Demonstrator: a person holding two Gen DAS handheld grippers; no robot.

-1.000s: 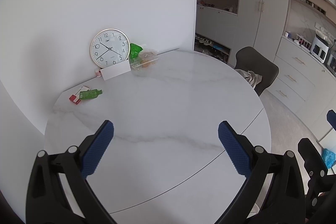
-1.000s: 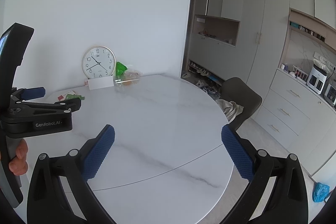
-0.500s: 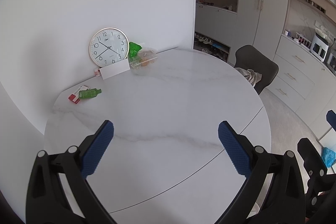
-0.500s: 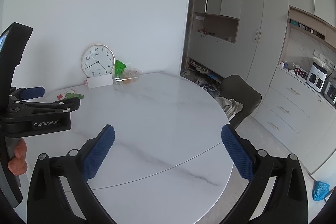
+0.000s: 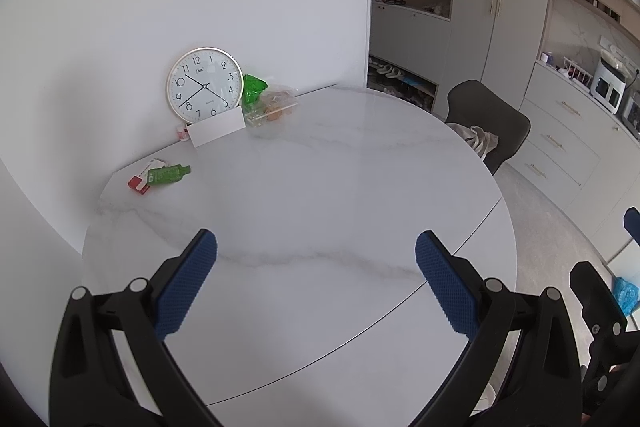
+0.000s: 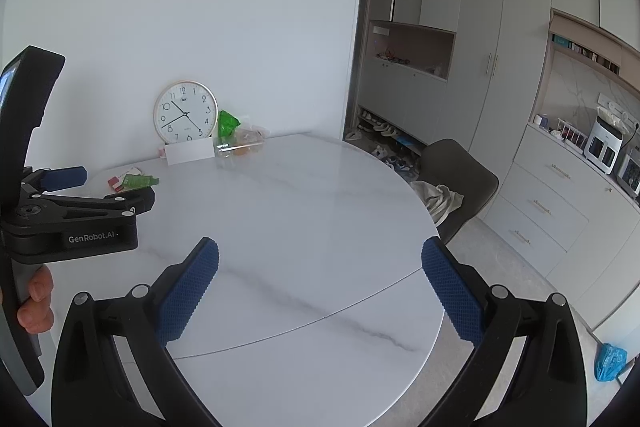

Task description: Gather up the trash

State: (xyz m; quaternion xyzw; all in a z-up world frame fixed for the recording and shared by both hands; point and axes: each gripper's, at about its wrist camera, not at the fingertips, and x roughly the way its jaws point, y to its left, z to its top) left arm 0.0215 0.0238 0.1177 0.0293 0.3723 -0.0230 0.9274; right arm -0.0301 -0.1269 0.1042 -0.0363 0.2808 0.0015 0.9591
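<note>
A green wrapper lies on a red-and-white packet at the bench's 10 o'clock edge; a clear bag of scraps sits at 12 beside a clock. Left gripper and right gripper hover released, holding nothing, at 6 o'clock.

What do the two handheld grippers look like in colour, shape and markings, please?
The left gripper and right gripper each have black, curved, rivet-jointed arms ending in blue knurled pads. From the right wrist camera, the left gripper's black body reads "GenRobot.AI" in white.
</note>
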